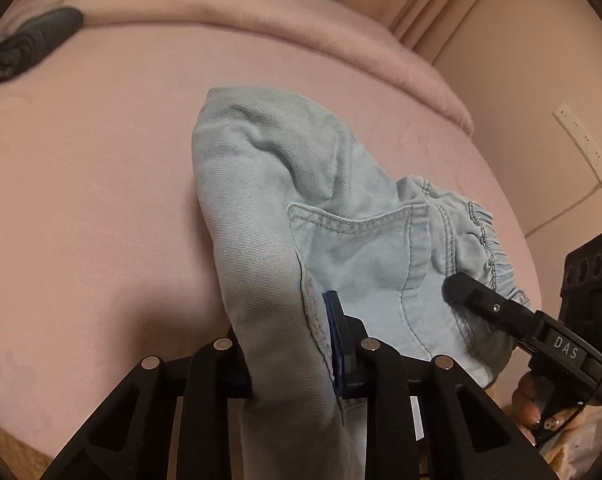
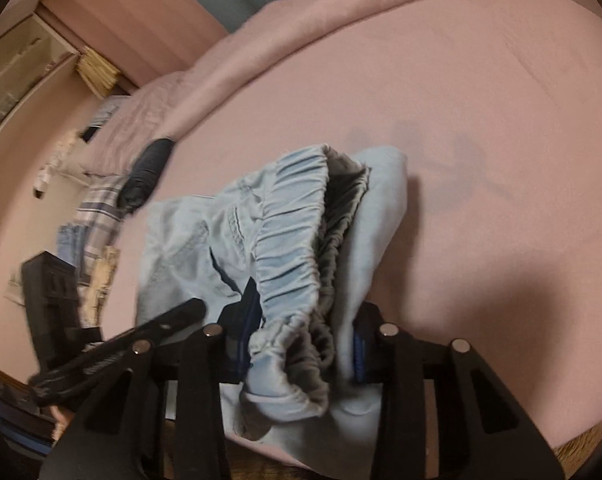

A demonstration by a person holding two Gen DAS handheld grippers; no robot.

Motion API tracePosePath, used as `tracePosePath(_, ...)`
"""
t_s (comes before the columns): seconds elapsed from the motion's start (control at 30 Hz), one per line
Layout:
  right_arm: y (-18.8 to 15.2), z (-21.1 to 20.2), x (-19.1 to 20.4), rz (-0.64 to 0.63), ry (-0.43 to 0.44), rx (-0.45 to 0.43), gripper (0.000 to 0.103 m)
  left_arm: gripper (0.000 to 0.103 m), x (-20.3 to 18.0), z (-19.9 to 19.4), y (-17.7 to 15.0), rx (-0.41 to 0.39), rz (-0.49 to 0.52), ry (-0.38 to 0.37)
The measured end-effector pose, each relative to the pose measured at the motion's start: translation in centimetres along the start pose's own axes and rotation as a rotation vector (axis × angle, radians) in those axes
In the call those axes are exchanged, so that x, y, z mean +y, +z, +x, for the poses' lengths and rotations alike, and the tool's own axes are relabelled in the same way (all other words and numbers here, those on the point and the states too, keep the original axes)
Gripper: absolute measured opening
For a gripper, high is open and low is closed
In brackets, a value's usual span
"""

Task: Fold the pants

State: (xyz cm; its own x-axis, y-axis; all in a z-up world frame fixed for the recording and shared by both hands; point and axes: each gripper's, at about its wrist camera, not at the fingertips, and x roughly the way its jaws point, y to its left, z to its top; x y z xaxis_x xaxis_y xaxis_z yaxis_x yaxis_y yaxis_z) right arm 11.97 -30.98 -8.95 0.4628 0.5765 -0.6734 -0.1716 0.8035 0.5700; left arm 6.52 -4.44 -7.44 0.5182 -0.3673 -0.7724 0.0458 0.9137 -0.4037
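Both grippers grip the light blue pants [image 1: 301, 184], which lie bunched on the pink bed [image 1: 101, 160] near its front edge. At the garment's left end the left gripper [image 1: 293, 344] has its fingers pressed onto a thick fold of denim beside the back pocket [image 1: 361, 248]. At the right end the right gripper [image 2: 301, 336] pinches the gathered elastic waistband [image 2: 289, 240]. A dark folded garment [image 2: 147, 172] lies well apart, by the far left edge of the bed.

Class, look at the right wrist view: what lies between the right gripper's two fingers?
In the right wrist view, the gathered elastic waistband of the light blue pants lies bunched between the right gripper fingers, which pinch it.
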Motion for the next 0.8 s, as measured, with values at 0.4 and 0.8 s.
tracePosePath(0.4, 3.7, 2.1, 4.6, -0.094, -0.01, -0.047, 0.039, 0.025, 2.4, -1.7, 3.6, -0.076, -0.008, 0.027)
tracePosePath(0.8, 2.6, 7.0, 1.4, -0.045, -0.098, 0.082, 0.045, 0.03, 5.5, 3.2, 1.4, 0.039, -0.074, 0.061)
